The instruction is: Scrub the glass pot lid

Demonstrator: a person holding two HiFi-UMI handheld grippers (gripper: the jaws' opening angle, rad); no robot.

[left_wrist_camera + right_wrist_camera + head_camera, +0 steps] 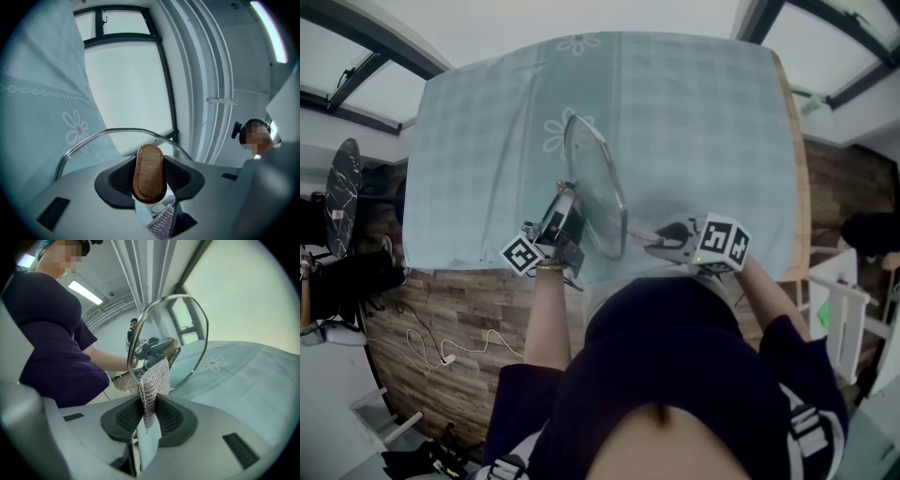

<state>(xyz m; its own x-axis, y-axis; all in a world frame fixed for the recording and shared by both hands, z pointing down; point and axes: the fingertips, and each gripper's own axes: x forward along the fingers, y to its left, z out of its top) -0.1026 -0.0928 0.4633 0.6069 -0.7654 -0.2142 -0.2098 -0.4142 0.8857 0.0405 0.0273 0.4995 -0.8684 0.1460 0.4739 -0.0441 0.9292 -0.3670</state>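
Two claws, one lid, upright on edge over the tabletop (703,122).
Left claw (569,216) pinches the wooden knob (149,173) of the glass pot lid (595,187): stiff, smooth, breakable, so the knob looks the safest hold. Right claw (653,240) clamps a limp chainmail scrubber (154,378) near the glass.

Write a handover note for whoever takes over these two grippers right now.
Left gripper: shut on the wooden knob, holding the glass lid on edge above the tablecloth.
Right gripper: shut on the mesh scrubber, close to the lid's face away from the knob; contact unclear.
Done: both things gripped. Left: scrub the glass; how much is already clean cannot be told.
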